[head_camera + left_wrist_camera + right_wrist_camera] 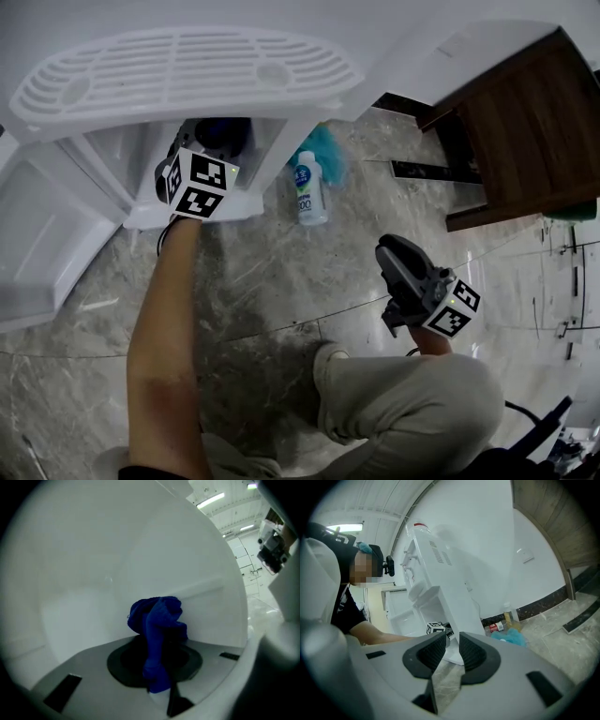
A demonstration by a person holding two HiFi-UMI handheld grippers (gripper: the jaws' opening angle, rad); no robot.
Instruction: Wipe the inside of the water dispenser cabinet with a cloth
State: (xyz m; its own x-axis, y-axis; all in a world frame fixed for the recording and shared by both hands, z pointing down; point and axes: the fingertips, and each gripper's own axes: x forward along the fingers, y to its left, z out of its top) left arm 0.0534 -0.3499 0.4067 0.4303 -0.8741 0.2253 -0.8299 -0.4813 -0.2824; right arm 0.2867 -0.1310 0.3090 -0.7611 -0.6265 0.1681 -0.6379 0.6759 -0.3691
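The white water dispenser (187, 70) stands at the top, its lower cabinet (239, 202) open. My left gripper (208, 150) reaches into that cabinet, so its jaws are hidden in the head view. In the left gripper view the left gripper (157, 667) is shut on a bunched blue cloth (157, 620), which sits close to the white inner wall (93, 573). My right gripper (398, 258) hangs over the floor by my knee. Seen in its own view, the right gripper (451, 651) is shut with nothing between its pads, and it faces the dispenser (440, 573).
The cabinet door (47, 244) swings open to the left. A plastic bottle (310, 192) and a teal cloth (323, 150) lie on the marble floor right of the dispenser. A dark wooden cupboard (530, 131) stands at the upper right. My bent leg (403, 394) fills the bottom.
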